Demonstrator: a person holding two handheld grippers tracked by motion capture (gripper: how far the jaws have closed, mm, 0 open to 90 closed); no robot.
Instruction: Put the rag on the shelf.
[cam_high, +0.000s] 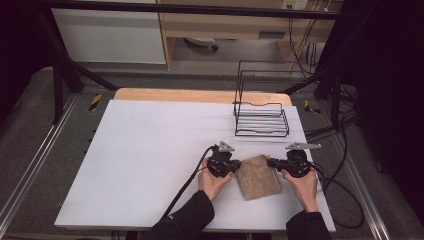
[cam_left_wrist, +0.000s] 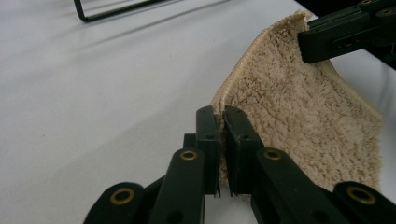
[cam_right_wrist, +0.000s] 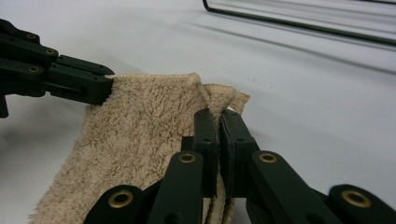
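where claws pinch | towel (cam_high: 257, 176) corners hidden | rack (cam_high: 261, 118) top cut off

A lab-like recording bay: black metal frame (cam_high: 65, 65), dark curtains (cam_high: 390, 100), trailing cables (cam_high: 345, 135), and a white-topped desk (cam_high: 150, 165).

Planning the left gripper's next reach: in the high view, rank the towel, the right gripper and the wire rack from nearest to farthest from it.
1. Towel: pinched by the left gripper, on its right.
2. Right gripper: across the towel.
3. Wire rack: farther back, toward the table's far right.
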